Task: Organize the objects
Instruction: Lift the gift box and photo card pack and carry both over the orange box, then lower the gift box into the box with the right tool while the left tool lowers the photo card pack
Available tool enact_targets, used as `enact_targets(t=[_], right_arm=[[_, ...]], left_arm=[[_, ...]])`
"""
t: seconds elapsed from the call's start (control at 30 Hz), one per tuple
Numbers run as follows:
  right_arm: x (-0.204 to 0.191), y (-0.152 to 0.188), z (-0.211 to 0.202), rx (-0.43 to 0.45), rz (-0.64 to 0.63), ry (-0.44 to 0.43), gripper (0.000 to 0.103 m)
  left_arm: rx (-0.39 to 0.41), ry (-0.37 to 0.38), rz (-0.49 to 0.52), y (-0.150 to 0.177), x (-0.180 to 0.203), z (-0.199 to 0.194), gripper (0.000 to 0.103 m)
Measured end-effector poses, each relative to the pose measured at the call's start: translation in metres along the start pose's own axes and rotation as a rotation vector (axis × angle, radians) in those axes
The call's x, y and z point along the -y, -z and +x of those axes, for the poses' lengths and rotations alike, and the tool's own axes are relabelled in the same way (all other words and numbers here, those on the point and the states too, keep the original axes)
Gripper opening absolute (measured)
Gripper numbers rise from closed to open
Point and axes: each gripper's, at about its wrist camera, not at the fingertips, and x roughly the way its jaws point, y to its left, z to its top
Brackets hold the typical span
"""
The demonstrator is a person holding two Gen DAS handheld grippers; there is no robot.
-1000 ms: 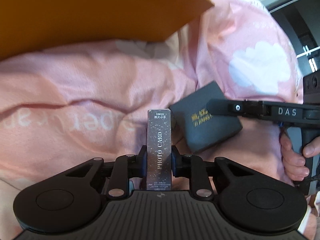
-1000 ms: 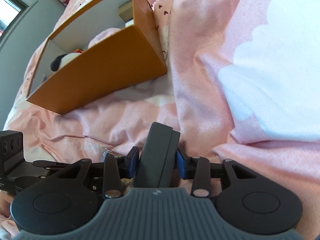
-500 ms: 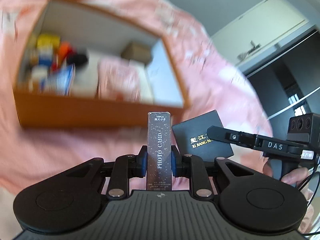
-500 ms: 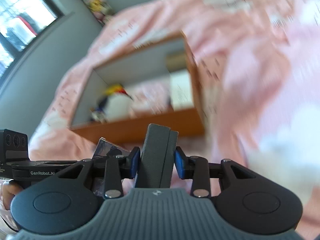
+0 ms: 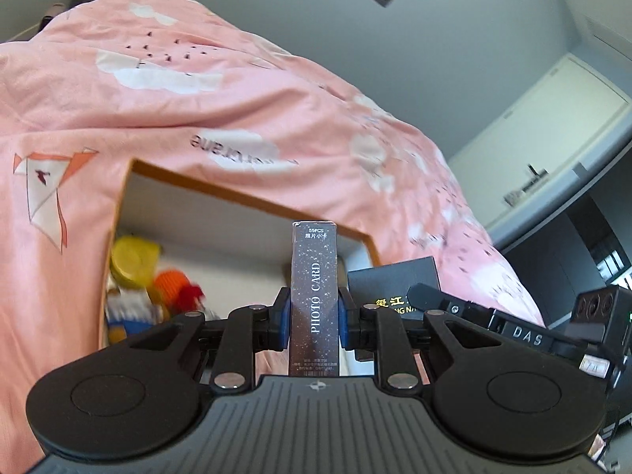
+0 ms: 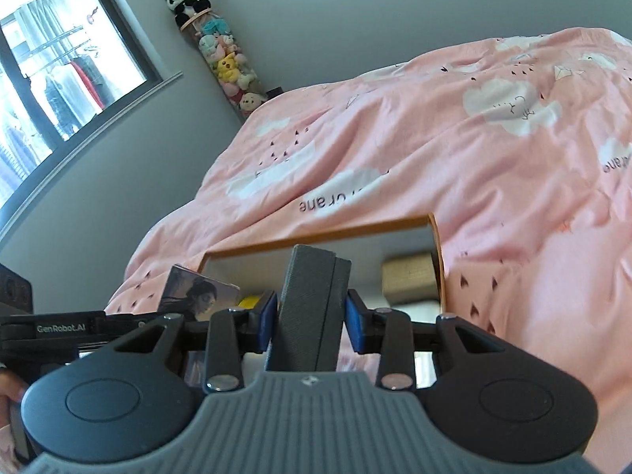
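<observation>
Orange cardboard frames the open box [image 5: 245, 193] that sits on the pink quilt [image 5: 197, 91], and both grippers hang just short of its near edge. The left gripper [image 5: 315, 316] has its jaws closed on a slim card pack [image 5: 315, 296] printed "PHOTO CARD", held upright on its narrow end. The right gripper [image 6: 310, 316] has its jaws clamped on a dark grey case [image 6: 312, 308], also standing on edge; from the left view the same case shows gold lettering on its face.

Inside the box, the left end holds a yellow jar [image 5: 132, 262] and an orange and red toy [image 5: 177, 292], while a tan block [image 6: 409, 282] rests by the right wall. The middle of the white floor looks bare — the likeliest spot for both items.

The step in hand appears to be carrying the two items over the wall and setting them down. To do it well, lift each one clear of the cardboard edge before moving forward, since a snag could tip the light box on the soft quilt. Keep the two grippers apart so pack and case do not knock together. Lower each item until it touches the floor, then release — dropping from height would let the pack topple onto the toys.
</observation>
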Motion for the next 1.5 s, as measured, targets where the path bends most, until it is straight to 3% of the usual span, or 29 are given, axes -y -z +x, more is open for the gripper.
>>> enact_targets(t=[0.3, 0.47, 0.87, 0.97, 1.13, 1.3, 1.4, 1.5], right_arm=[[0.012, -0.013, 0.083, 0.016, -0.064, 0.074, 0.039], [0.015, -0.008, 0.118, -0.035, -0.100, 0.114, 0.039], [0.040, -0.004, 0.172, -0.223, 0.056, 0.008, 0.039], [0.043, -0.004, 0.176, -0.248, 0.069, 0.012, 0.040], [0.029, -0.008, 0.170, -0.239, -0.061, 0.108, 0.043], [0.025, -0.008, 0.162, -0.232, -0.121, 0.122, 0.043], [0.022, -0.007, 0.157, -0.225, -0.149, 0.141, 0.042], [0.017, -0.004, 0.152, -0.237, -0.198, 0.168, 0.034]], left_arm=[[0.004, -0.056, -0.032, -0.025, -0.026, 0.047, 0.025], [-0.030, -0.086, -0.029, -0.027, -0.033, 0.066, 0.025], [-0.104, -0.138, -0.054, -0.029, -0.051, 0.096, 0.025], [-0.119, -0.151, -0.061, -0.029, -0.053, 0.102, 0.025], [-0.134, -0.180, -0.051, -0.029, -0.054, 0.107, 0.025], [-0.141, -0.215, -0.021, -0.028, -0.051, 0.111, 0.025], [-0.146, -0.240, 0.008, -0.027, -0.048, 0.115, 0.025], [-0.151, -0.242, 0.009, -0.026, -0.047, 0.118, 0.025]])
